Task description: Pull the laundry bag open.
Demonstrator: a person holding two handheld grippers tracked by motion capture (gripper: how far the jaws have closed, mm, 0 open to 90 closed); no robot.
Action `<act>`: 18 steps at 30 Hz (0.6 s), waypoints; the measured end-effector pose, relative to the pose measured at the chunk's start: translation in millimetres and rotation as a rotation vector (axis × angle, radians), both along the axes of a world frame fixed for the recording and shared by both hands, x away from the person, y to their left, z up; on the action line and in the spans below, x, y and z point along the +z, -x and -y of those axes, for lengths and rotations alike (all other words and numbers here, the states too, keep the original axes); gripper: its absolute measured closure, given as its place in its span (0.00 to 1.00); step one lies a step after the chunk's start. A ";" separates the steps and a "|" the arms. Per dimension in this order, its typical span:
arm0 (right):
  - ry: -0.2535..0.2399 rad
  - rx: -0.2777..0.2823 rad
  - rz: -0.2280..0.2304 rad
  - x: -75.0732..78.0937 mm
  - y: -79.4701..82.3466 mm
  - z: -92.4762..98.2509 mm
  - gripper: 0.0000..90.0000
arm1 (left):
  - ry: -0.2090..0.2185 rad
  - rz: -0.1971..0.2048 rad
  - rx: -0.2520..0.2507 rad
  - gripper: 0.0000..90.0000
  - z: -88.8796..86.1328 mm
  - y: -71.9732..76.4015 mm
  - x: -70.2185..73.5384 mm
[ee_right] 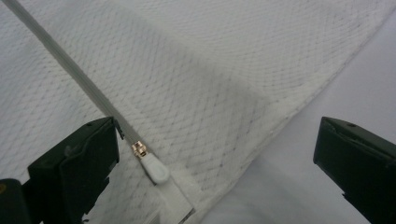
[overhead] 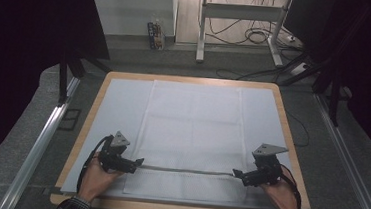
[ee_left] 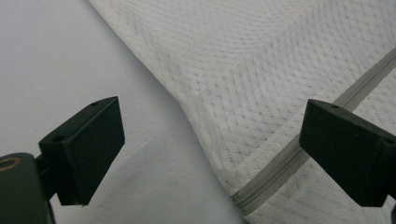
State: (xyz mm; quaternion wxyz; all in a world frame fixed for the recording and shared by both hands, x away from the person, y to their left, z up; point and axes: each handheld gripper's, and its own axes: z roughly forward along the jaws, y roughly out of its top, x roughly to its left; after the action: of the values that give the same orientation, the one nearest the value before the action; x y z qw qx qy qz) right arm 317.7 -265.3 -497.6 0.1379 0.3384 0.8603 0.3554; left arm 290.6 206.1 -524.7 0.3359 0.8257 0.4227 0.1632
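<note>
My left gripper (overhead: 138, 161) and my right gripper (overhead: 237, 174) both have their jaws spread wide and grip nothing, each poised at one end of the grey zipper (overhead: 188, 171) that runs across the near part of the flat white rectangular mesh laundry bag (overhead: 191, 130). My worry is the mesh itself: it looks thin and slack, so if I close on a single layer beside the zipper I would probably drag the whole bag over the pale grey table mat (overhead: 118, 104) instead of working anything. In the right gripper view the small white teardrop zipper pull (ee_right: 156, 170) lies just beside one jaw, outside the gap, so closing from here would likely miss it (or catch only netting). In the left gripper view the zipper's end (ee_left: 243, 196) sits between my jaws, close to the bag's edge, where a pinch could slip off. The bag lies smooth, unfolded and apparently empty, zipper side nearest me, far edge well beyond the zipper.
</note>
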 end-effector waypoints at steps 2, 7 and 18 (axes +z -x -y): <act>0.013 0.009 -0.004 -0.5 2.7 0.8 0.00 | -0.002 -0.001 -0.004 0.08 0.3 -0.1 -0.3; -0.018 0.002 -0.023 -1.9 7.5 11.0 0.00 | -0.010 -0.004 -0.006 0.08 1.0 -0.2 -0.7; 0.063 -0.003 -0.078 -5.6 14.5 11.4 0.12 | -0.015 -0.006 -0.011 0.08 1.9 -0.4 -1.4</act>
State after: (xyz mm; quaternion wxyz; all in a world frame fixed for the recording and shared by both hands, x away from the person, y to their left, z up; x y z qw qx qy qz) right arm 303.2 -276.8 -503.2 0.1152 0.3488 0.8754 0.3143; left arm 291.1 204.2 -526.1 0.3295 0.8309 0.4180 0.1622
